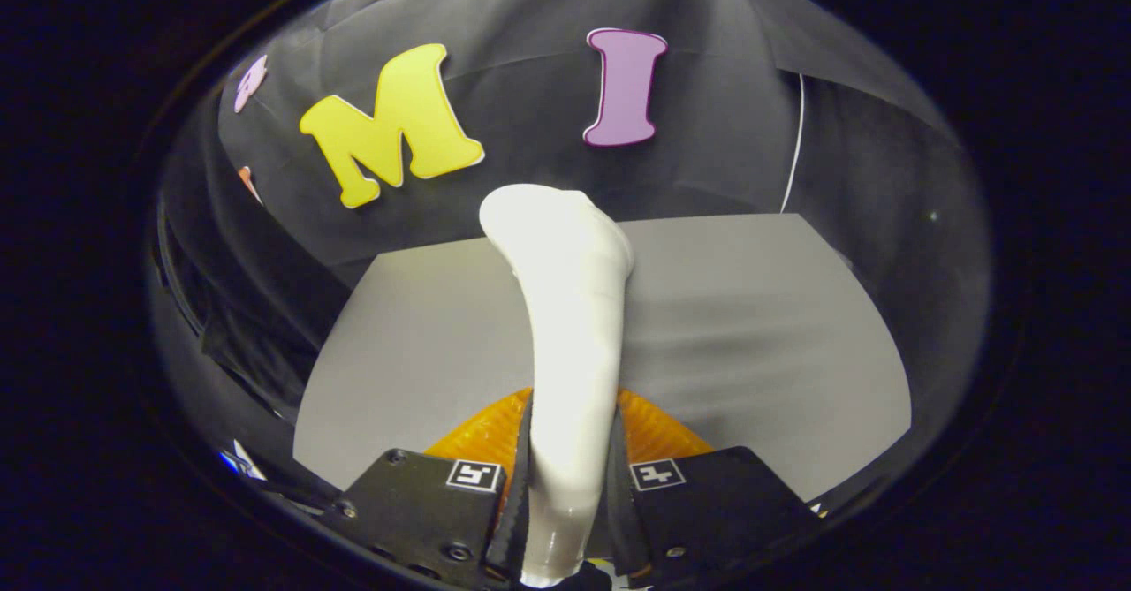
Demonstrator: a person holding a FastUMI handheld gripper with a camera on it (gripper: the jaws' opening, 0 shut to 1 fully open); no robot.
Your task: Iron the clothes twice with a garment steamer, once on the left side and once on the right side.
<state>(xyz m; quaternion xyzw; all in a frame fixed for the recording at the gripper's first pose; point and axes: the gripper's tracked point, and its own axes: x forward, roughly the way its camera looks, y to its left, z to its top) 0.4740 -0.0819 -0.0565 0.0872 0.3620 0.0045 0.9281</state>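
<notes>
A white garment steamer (565, 308) stands upright between my fingers, its handle clamped on both sides and its rounded head rising ahead of them. My gripper (570, 476) is shut on that handle. Beyond the steamer lies a flat grey surface (751, 335) that reaches back to the booth's wall. Whether this grey surface is the clothes or a bare tabletop I cannot tell.
A thin white cord (793, 140) hangs down the wall behind the grey surface, off to the right of the steamer. Dark folds of cloth (256, 308) drop away on the left of the grey surface.
</notes>
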